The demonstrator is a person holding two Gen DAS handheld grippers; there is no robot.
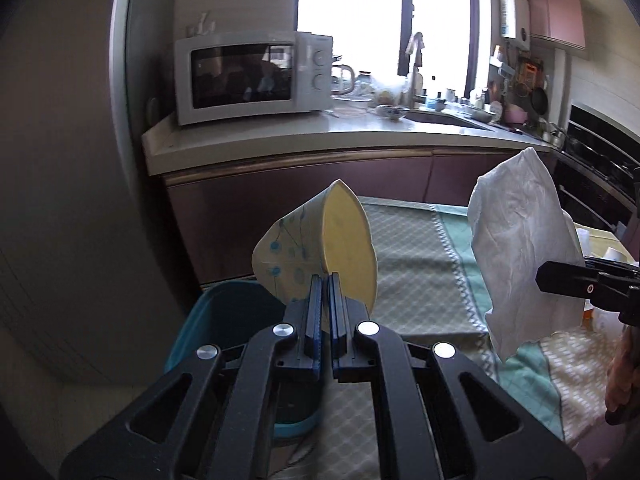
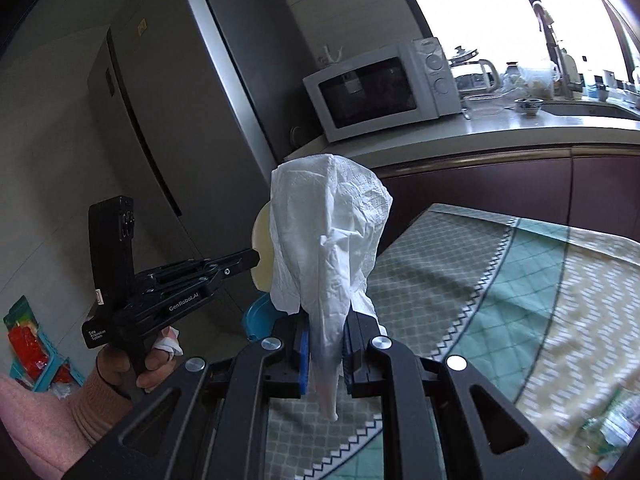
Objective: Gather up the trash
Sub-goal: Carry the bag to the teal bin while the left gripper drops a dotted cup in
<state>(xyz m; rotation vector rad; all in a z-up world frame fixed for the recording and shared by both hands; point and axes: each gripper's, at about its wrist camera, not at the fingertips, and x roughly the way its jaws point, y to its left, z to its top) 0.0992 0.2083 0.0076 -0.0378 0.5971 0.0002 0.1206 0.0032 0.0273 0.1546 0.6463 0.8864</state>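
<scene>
The left gripper is clenched on the rim of a paper cup just above the blue bin. The right gripper, beside the bin, pinches a tissue. Both look light; the cup crushes easily and the tissue is limp, so edge grips suit.

Cream cup with blue dots, white tissue, teal bin

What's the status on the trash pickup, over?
Left tool shut on flattened paper cup. Right tool shut on crumpled white tissue. Blue plastic bin below left tool, path clear.
</scene>
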